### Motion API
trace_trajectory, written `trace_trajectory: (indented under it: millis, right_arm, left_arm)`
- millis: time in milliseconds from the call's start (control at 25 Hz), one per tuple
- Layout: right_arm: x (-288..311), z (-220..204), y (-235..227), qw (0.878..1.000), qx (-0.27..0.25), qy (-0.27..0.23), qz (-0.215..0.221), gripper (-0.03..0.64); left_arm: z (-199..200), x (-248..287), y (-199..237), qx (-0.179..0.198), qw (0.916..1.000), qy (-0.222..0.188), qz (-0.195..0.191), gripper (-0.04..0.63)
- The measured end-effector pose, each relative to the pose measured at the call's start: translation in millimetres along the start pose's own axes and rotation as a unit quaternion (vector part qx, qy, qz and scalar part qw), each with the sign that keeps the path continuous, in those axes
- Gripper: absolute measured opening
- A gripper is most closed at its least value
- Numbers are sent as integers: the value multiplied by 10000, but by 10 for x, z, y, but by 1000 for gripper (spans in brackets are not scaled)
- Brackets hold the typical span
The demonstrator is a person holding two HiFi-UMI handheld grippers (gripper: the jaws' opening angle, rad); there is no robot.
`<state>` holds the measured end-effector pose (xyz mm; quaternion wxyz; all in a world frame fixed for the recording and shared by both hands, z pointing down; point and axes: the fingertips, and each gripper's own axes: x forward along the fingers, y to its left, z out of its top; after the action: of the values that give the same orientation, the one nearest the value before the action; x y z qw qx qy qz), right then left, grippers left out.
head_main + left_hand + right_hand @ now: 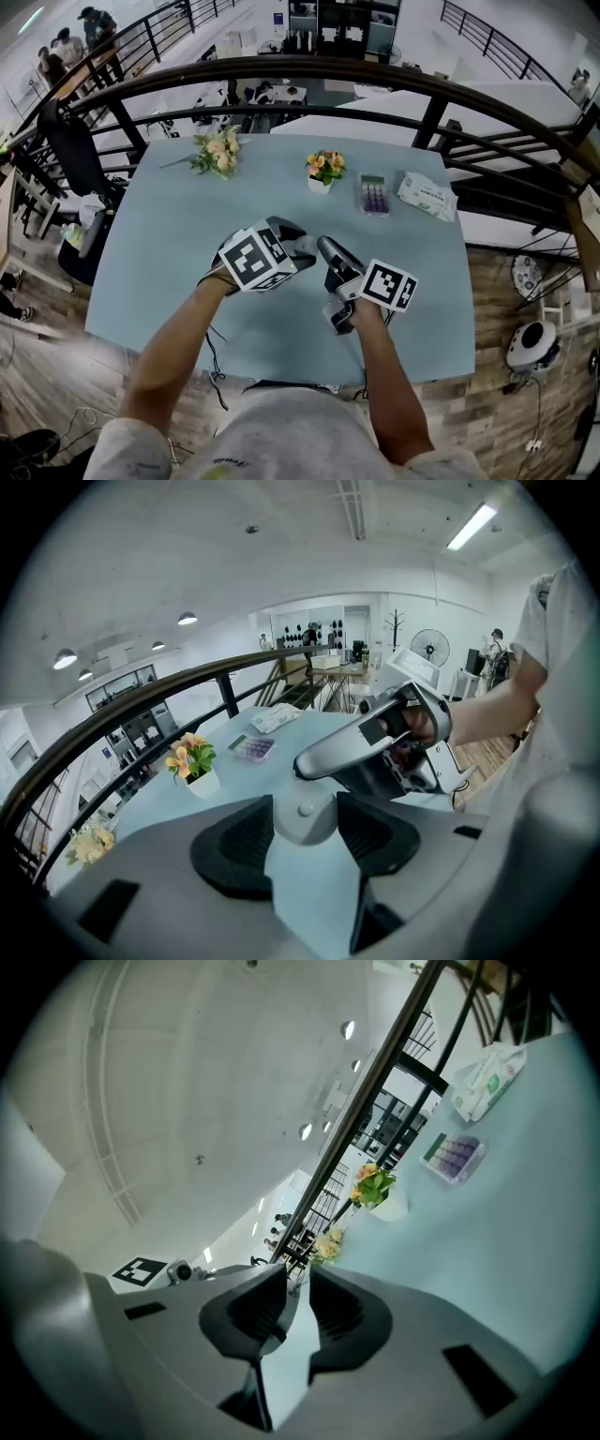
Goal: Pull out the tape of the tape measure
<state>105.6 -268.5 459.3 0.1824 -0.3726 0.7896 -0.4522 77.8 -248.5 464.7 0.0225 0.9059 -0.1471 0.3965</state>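
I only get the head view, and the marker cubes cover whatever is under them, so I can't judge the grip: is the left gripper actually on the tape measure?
Observer: Yes. In the left gripper view the left gripper has the round pale tape measure between its jaws, pads against both sides.
Operator: And the right gripper?
Observer: In its own view the jaws stand close with a narrow gap; table shows through, and I can't make out a tape tip between them.
Operator: Is it near the tape measure?
Observer: Its nose points at it, close by, in the left gripper view.
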Motion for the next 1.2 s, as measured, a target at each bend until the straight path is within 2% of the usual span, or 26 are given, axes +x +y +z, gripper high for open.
trace_trajectory:
  millis: [160,560,920,1200]
  right_arm:
    - [-13,2,19,10000,38,-25,63,25]
    - [-43,-18,19,9999,-166,-10,-25,21]
    - [-89,-20,2,9979,-599,-2,-227,17]
    - [-299,188,-166,9964,-482,-405,-573,16]
  left_arm:
    - [-3,7,-19,8,10000,34,-10,212]
    - [-15,20,-43,40,10000,73,-26,212]
    - [-69,7,-41,151,9997,185,-60,212]
    - [-214,-48,39,216,9990,373,88,212]
